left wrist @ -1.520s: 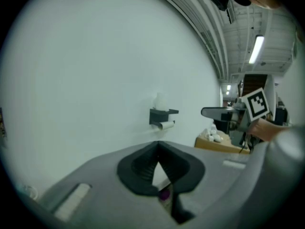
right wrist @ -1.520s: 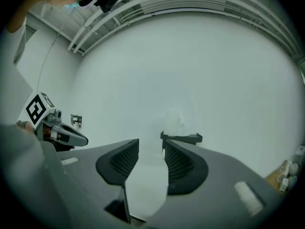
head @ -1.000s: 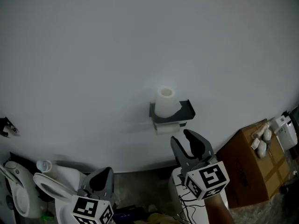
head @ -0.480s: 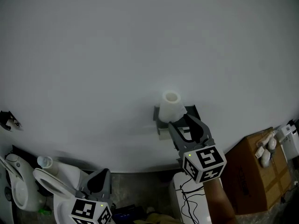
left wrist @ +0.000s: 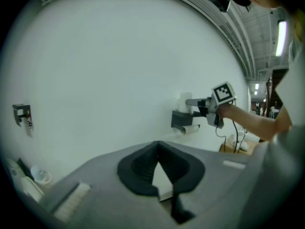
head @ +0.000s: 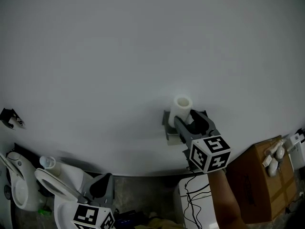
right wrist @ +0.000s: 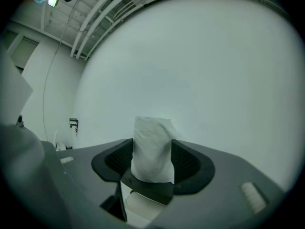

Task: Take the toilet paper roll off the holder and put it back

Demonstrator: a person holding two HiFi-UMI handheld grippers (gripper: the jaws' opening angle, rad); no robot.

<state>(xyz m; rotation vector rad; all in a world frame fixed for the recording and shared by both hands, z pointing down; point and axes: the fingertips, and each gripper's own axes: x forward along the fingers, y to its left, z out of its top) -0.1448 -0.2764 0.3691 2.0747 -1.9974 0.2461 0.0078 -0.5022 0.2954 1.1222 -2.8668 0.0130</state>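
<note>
A white toilet paper roll point(head: 182, 109) stands upright on top of the dark wall holder point(head: 167, 123). A second roll point(right wrist: 143, 206) hangs under the holder's shelf. My right gripper point(head: 187, 117) reaches in at the holder, and its jaws are opening with the upright roll point(right wrist: 151, 149) between them, one dark pad on each side. From the left gripper view, the right gripper point(left wrist: 193, 102) is level with the roll point(left wrist: 185, 101). My left gripper point(head: 101, 182) hangs low and far from the holder, its jaws together with nothing in them.
A plain white wall fills most of the view. A toilet point(head: 57, 185) stands at lower left, a small bracket point(head: 9, 118) on the wall at far left. A cardboard box point(head: 259, 185) and a white unit with cables point(head: 200, 204) sit below the right arm.
The right gripper has moved up and forward from below the holder to the upright roll, and its jaws now stand either side of it. The left gripper has stayed low.
</note>
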